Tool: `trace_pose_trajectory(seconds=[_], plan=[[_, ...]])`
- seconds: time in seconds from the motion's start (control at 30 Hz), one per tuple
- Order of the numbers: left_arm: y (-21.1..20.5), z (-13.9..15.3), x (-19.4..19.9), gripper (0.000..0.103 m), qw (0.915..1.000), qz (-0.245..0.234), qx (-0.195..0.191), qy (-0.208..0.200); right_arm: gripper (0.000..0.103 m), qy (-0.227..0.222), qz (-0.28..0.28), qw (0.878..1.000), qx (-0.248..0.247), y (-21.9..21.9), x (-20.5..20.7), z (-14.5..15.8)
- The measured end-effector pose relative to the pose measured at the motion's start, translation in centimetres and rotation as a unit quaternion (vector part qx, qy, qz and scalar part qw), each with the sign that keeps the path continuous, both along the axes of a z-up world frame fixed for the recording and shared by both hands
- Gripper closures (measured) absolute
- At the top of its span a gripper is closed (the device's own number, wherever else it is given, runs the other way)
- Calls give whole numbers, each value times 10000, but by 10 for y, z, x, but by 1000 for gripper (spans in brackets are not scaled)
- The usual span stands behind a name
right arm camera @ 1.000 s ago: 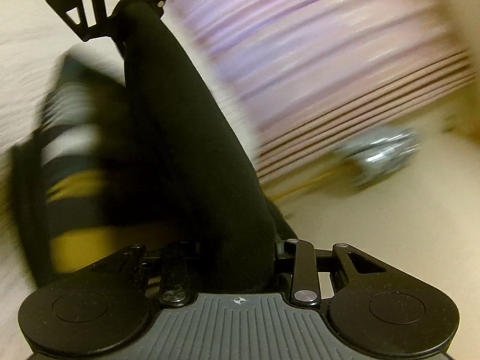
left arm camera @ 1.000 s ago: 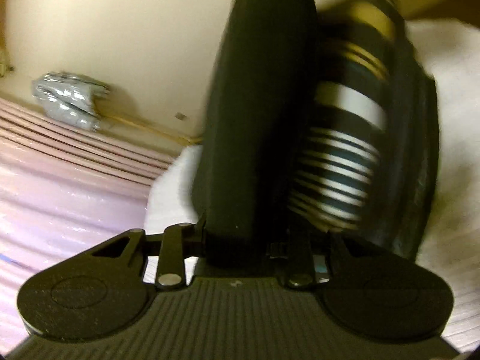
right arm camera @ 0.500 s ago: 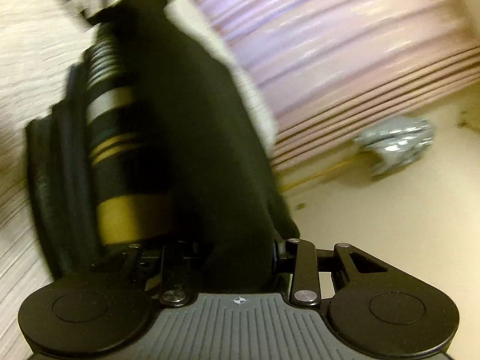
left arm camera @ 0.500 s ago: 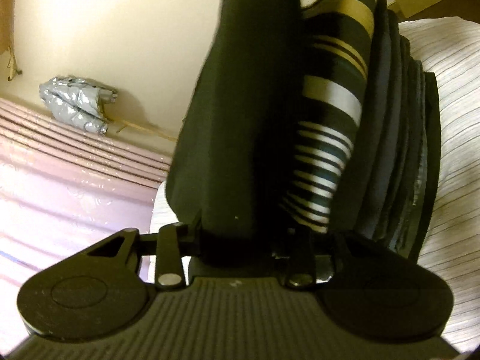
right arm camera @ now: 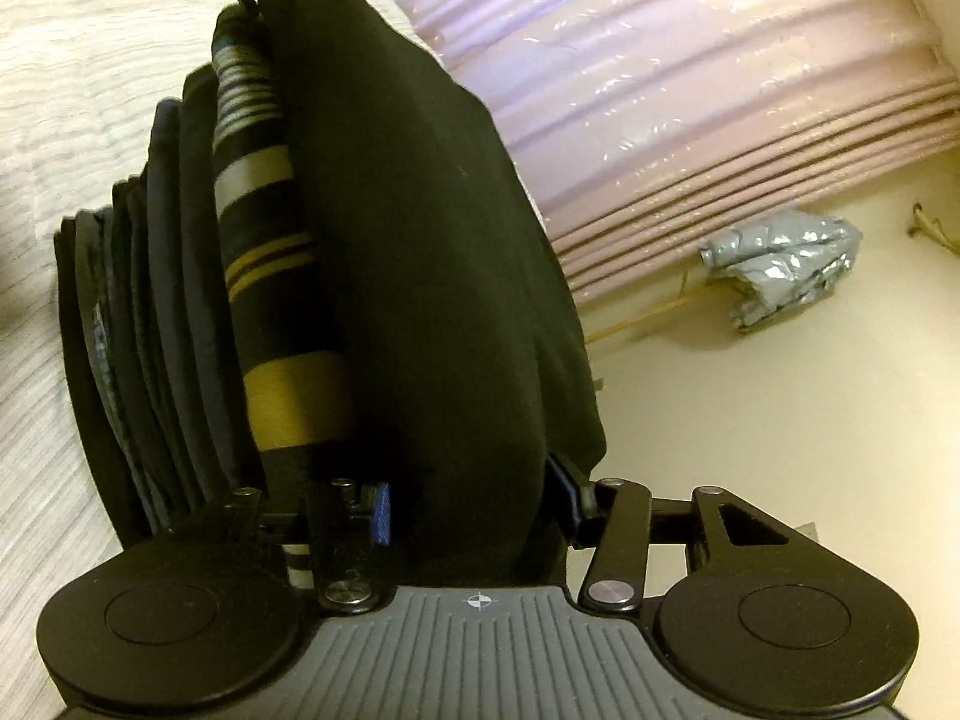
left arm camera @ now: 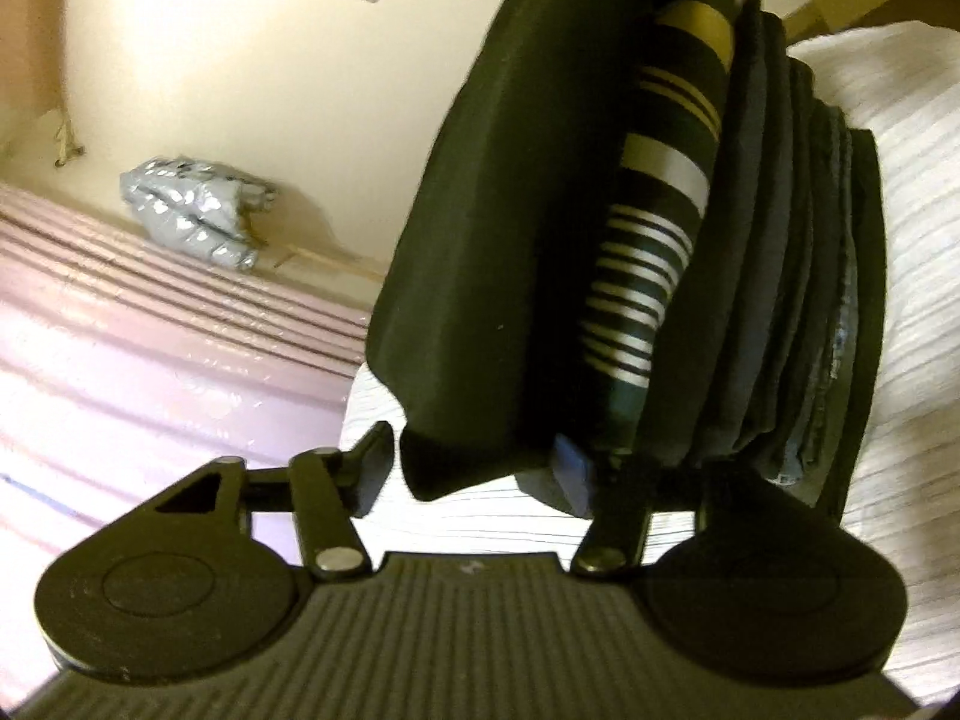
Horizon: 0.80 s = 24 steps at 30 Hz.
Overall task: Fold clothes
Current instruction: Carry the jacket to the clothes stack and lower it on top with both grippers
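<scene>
The left gripper (left arm camera: pixel 474 474) is opening, its jaws clear of the folded black garment (left arm camera: pixel 498 228) between them. The garment is lying on a stack of folded clothes (left arm camera: pixel 780 276) on the bed (left arm camera: pixel 900 180). The right gripper (right arm camera: pixel 471 501) is opening too, with the garment's other end between its jaws. Both should probably release fully, then withdraw straight back so the edges stay aligned.

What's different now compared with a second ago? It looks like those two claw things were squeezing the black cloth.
Both are letting go. The left gripper has spread its jaws clear of the folded black garment, whose corner now hangs loose between them. The right gripper is opening too, the garment still between its jaws. Unchanged: the striped garment in the stack of folded clothes, the silver bundle by the wall.
</scene>
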State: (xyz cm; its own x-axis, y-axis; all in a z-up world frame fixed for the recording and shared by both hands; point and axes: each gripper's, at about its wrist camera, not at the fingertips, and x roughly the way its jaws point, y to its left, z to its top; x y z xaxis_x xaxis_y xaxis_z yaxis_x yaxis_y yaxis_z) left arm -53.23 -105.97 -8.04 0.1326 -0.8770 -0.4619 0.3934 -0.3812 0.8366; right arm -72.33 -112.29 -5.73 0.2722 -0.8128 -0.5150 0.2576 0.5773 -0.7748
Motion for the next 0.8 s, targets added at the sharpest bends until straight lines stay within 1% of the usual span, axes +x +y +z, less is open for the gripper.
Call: trace_pose_trajectory(seconds=[0.03, 0.07, 0.1, 0.17, 0.23, 0.27, 0.37, 0.43, 0.47, 0.53, 0.6, 0.67, 0.73, 0.8], plan=[[-5, 0, -1, 65, 10000, -26, 18, -37, 56, -70, -72, 9999, 96, 0, 2, -2], [-9, 3, -2, 67, 10000, -49, 0, -72, 68, -136, -148, 9996, 195, 1, 5, -4], [-12, 6, -2, 70, 9999, -67, -41, -105, 70, -149, -196, 9994, 242, -1, 6, -3], [-20, 16, -2, 71, 9995, -69, -262, -134, 72, -178, -256, 9992, 267, -2, 7, 2], [-23, 20, 1, 72, 9991, -4, -418, -46, 73, -315, -259, 9991, 121, -2, 8, 16], [-22, 13, 1, 72, 9996, 18, -280, -30, 73, -394, -252, 9989, 13, -1, 9, 21], [-19, -8, 2, 72, 9999, 77, 116, 10, 73, -207, -150, 9996, 97, 4, 13, 13], [-10, -15, 0, 71, 9999, 57, 142, 20, 73, -63, -99, 9999, 98, 8, 14, 2], [-7, -17, 0, 70, 9999, 62, 131, 43, 72, -35, -98, 9999, 60, 10, 14, 0], [-3, -12, 0, 66, 9997, 142, 114, 143, 68, -25, -109, 9999, -1, 15, 13, 0], [1, -9, 1, 65, 9995, 193, 110, 220, 55, -69, -160, 9998, -38, 21, 11, 3], [8, -6, 2, 64, 9993, 237, 108, 262, 48, -160, -305, 9994, -14, 24, 8, 5], [14, 0, 4, 62, 9985, 335, 107, 409, 47, -281, -423, 9987, 73, 32, 4, 6], [20, 7, 8, 62, 9966, 491, 120, 646, 47, -390, -562, 9975, 178, 41, 0, 8]])
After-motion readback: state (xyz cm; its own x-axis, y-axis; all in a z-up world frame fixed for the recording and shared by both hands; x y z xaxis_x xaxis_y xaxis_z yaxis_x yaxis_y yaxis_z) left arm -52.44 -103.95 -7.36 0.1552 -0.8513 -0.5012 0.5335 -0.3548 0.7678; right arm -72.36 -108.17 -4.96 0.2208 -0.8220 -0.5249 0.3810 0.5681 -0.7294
